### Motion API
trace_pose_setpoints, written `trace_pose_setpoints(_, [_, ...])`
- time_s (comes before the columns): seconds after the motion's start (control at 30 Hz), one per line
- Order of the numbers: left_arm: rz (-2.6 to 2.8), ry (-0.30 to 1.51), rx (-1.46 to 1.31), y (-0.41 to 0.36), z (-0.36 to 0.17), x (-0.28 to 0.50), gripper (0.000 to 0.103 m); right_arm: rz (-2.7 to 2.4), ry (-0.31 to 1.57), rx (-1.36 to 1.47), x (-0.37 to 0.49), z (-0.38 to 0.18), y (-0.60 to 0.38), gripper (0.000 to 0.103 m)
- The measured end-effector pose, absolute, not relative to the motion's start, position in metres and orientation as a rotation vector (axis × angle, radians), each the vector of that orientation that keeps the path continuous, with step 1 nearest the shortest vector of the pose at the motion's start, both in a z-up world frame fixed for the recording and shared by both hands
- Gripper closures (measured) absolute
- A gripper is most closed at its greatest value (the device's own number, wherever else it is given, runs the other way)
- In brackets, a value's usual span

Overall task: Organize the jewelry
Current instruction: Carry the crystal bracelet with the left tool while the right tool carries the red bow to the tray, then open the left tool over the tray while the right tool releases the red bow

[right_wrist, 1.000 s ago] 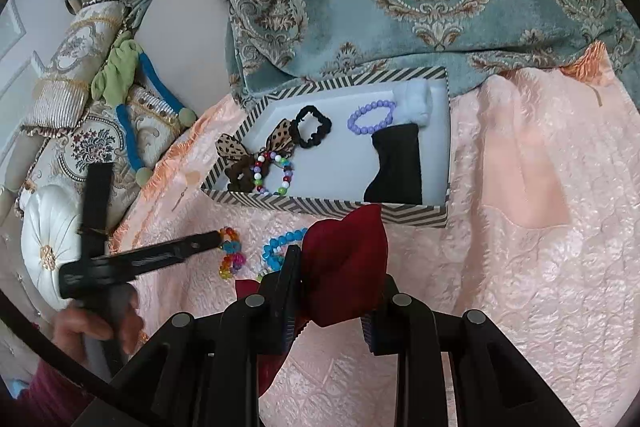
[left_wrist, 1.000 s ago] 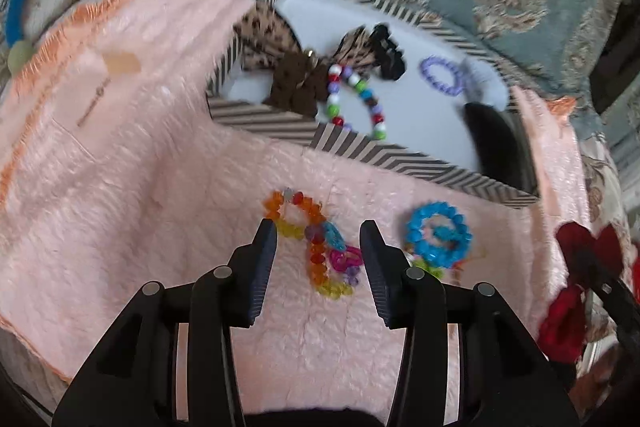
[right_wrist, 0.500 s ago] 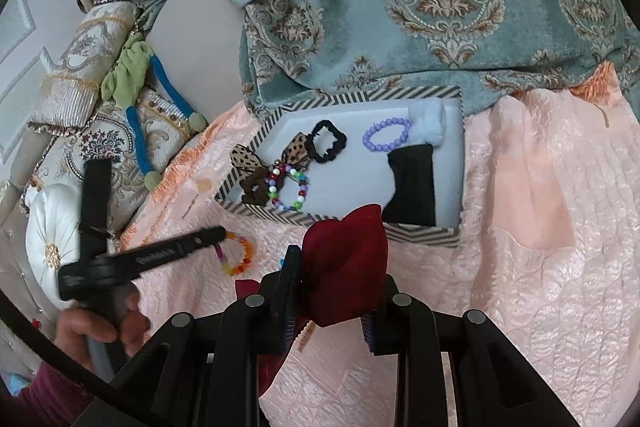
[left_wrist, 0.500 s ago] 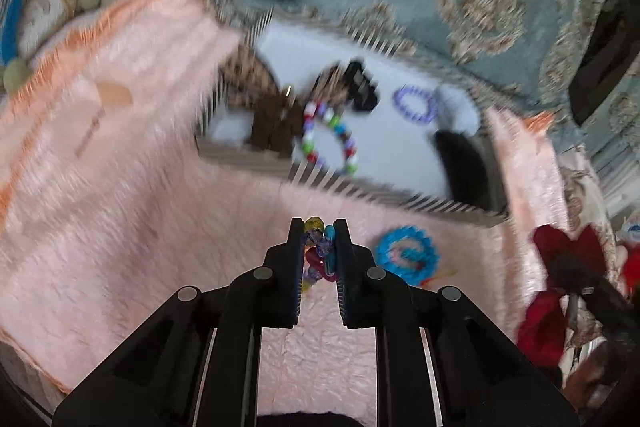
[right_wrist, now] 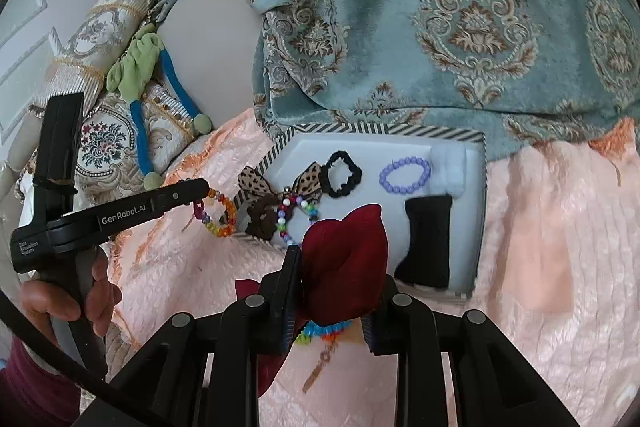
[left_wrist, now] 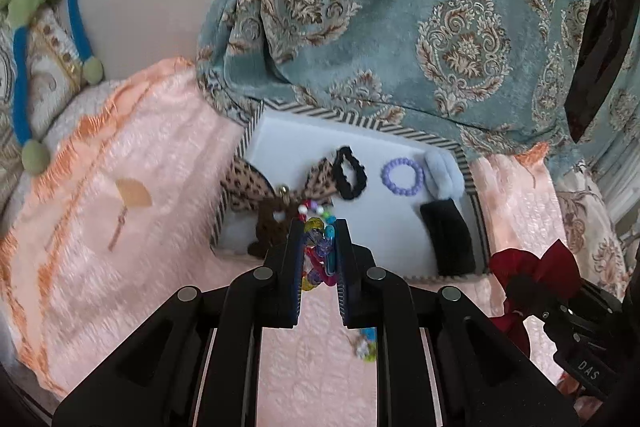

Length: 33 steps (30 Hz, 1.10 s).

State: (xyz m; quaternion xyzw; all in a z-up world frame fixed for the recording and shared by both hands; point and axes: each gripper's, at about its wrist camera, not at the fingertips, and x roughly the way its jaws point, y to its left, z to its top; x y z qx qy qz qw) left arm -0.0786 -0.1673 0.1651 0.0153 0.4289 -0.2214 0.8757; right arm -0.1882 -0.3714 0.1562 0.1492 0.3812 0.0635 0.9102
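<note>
My left gripper (left_wrist: 319,229) is shut on a bracelet of mixed coloured beads (left_wrist: 316,259) and holds it above the peach bedspread, just before the striped tray (left_wrist: 352,119). In the right wrist view that bracelet (right_wrist: 219,215) hangs from the left gripper (right_wrist: 202,185) next to the tray's left wall (right_wrist: 276,153). My right gripper (right_wrist: 340,267) is shut on a dark red fabric bow (right_wrist: 344,255), near the tray's front edge. A blue bead bracelet (right_wrist: 324,329) lies on the bedspread under the right gripper.
In the tray lie a leopard bow (left_wrist: 248,187), a brown scrunchie (left_wrist: 272,223), a black scrunchie (left_wrist: 350,173), a purple bead bracelet (left_wrist: 402,177), a white fluffy piece (left_wrist: 444,175) and a black pad (left_wrist: 448,237). A teal patterned blanket (left_wrist: 440,27) rises behind it; cushions stand at left.
My left gripper shut on the mixed bead bracelet and lifted it off the bedspread toward the tray. The right gripper, still gripping the red bow, drifted slightly up.
</note>
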Motion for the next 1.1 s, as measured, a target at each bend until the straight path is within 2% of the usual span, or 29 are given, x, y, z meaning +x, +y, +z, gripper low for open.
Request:
trace_pose_setpoints(0.37, [-0.409,0.890,0.103,-0.187,0.154,-0.025,0.090,0.129,0.842,0.274,-0.119,0.131,-0.379,0.078])
trace_pose_setpoints(0.93, [-0.288,0.962,0.102,-0.206,0.087,0.080,0.090,0.137,0.958,0.223,-0.040,0.062,-0.383,0.078])
trace_pose_setpoints(0.97, [-0.280,0.968,0.103,-0.207,0.083,0.083,0.090,0.138,0.971,0.202,-0.037,0.057,-0.382,0.078])
trace_pose_setpoints(1.1, [-0.268,0.989,0.109,-0.209,0.067,0.089,0.090,0.113,0.986,0.175,-0.037,0.052,-0.381,0.058])
